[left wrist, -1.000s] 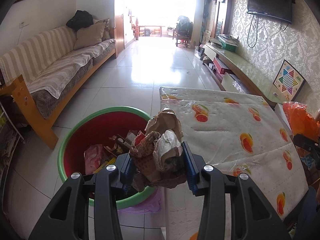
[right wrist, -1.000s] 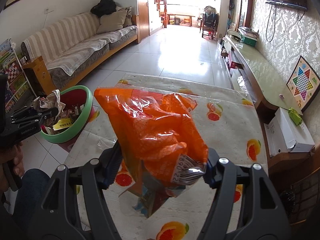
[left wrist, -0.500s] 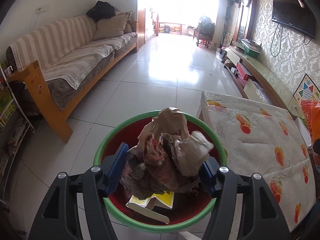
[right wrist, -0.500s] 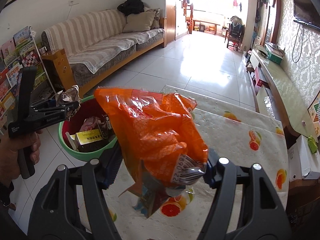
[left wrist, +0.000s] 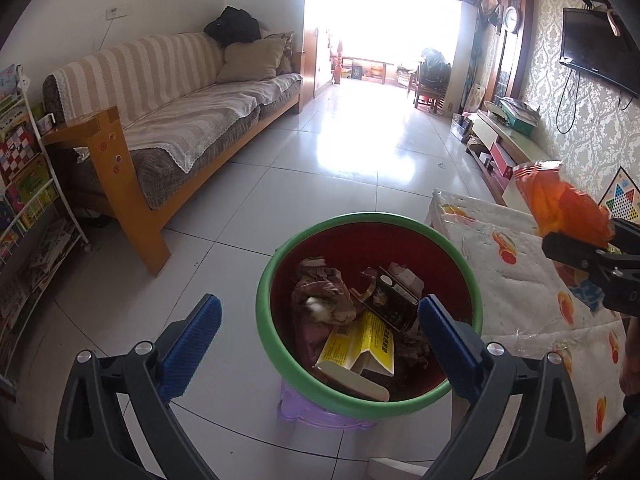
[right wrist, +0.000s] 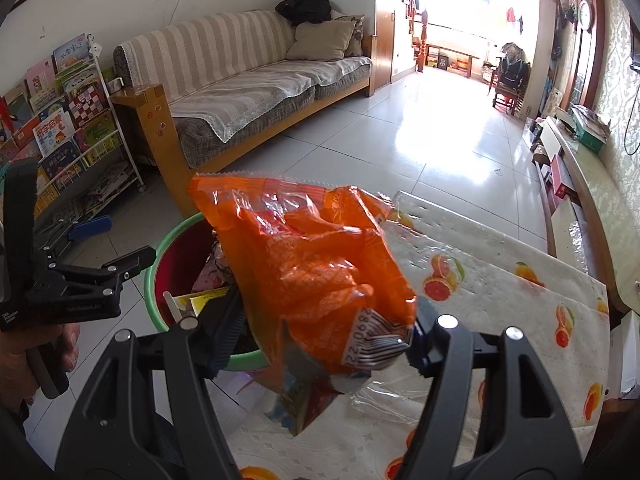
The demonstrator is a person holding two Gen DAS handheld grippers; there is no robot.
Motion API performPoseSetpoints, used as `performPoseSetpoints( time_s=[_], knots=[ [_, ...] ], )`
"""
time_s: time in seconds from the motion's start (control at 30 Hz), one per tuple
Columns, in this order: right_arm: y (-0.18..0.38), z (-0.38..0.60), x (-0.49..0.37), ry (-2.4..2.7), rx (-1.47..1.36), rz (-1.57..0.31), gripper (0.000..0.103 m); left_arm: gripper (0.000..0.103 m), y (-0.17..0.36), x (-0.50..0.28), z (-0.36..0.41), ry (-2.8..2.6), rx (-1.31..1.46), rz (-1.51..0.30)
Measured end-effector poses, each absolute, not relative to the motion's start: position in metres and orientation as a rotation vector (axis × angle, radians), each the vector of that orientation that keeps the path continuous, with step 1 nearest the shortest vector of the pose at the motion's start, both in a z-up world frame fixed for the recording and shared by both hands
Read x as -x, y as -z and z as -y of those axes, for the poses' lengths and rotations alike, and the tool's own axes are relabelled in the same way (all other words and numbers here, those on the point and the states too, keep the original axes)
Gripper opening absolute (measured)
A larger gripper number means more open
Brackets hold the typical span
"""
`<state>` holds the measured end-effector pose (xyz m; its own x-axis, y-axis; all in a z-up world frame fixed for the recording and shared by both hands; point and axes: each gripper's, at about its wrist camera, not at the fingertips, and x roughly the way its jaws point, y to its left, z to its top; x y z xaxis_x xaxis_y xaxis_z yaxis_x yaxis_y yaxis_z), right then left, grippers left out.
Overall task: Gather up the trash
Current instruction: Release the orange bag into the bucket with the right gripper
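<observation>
The left gripper (left wrist: 318,322) had its jaws spread wide and they were opening further, with nothing between the blue pads (left wrist: 192,332). It hung over the near rim of the green bin (left wrist: 280,344), and I think it stood this way because that hand had no load and only needed to clear the opening. Under it, inside the red wall of the bin, lay the crumpled brown paper (left wrist: 324,300), a dark carton (left wrist: 394,306) and a yellow box (left wrist: 360,344), all well below the jaws and touching each other.

The right gripper (right wrist: 326,338) had its jaws closed on the orange snack bag (right wrist: 316,264), pressing the lower part near the barcode, so the bag stood up above the pads and a loose corner hung down. I judged this grip was chosen because the thin foil would slip if it was taken by the top. The bag was over the edge of the surface with the fruit-pattern cloth (right wrist: 500,288), just beside the bin and not yet above its opening. A hand (right wrist: 24,356) held the left gripper's handle at the side. The bin stood on a small purple stool (left wrist: 320,412) on the tiled floor (left wrist: 320,184).
</observation>
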<state>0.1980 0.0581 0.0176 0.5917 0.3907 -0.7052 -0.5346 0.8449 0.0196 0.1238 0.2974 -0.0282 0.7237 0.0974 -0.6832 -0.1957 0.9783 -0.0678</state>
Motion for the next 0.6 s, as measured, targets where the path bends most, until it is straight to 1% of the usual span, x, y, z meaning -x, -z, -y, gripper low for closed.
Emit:
performPoseSetpoints(
  time_s=[0.33,0.6],
  knots=[
    [0.010,-0.132,-0.217,-0.625,0.307,-0.769,0.065,0.095,0.025,-0.093,-0.321,-0.198,0.163,-0.726],
    [0.036,-0.168,-0.229,-0.633,0.360,-0.805,0.067,0.095,0.033,-0.077,-0.338,-0.220,0.177,-0.748]
  ],
)
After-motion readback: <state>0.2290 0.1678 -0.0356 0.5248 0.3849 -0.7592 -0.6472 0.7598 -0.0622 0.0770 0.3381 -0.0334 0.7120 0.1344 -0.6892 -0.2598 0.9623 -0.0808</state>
